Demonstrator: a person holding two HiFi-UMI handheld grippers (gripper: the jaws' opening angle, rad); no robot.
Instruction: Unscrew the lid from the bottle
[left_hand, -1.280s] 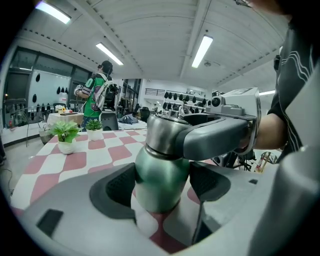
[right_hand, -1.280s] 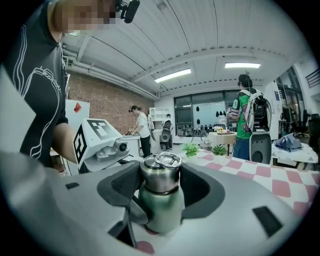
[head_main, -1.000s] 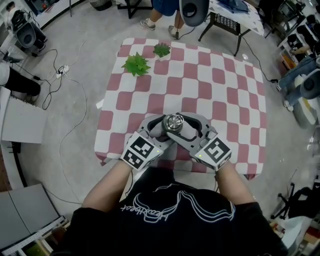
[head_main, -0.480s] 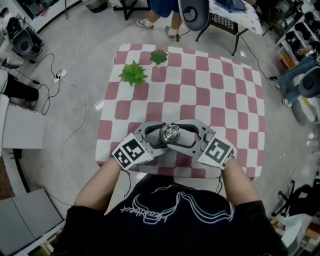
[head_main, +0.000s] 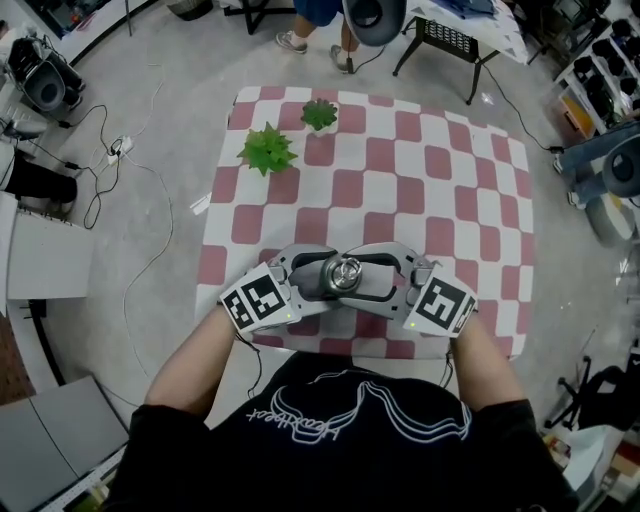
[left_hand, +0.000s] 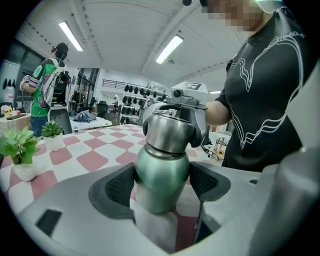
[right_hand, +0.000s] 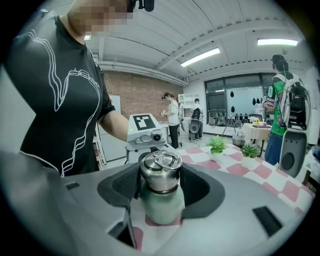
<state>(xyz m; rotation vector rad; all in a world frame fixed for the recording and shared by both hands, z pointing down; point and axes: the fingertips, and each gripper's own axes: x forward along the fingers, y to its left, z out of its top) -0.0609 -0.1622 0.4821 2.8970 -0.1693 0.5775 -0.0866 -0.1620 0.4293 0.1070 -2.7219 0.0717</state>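
Item: green metal bottle (left_hand: 162, 175) with steel ring-topped lid (right_hand: 160, 172), located at near edge of red-and-white checked table (head_main: 450, 200). Body is clamped between jaws of left gripper (left_hand: 162, 182); lid is pinched by right gripper (right_hand: 160, 187).

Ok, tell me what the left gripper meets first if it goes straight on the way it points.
The bottle: the left gripper has its green body clamped between its jaws. Just beyond stands the right gripper, closed on the lid.
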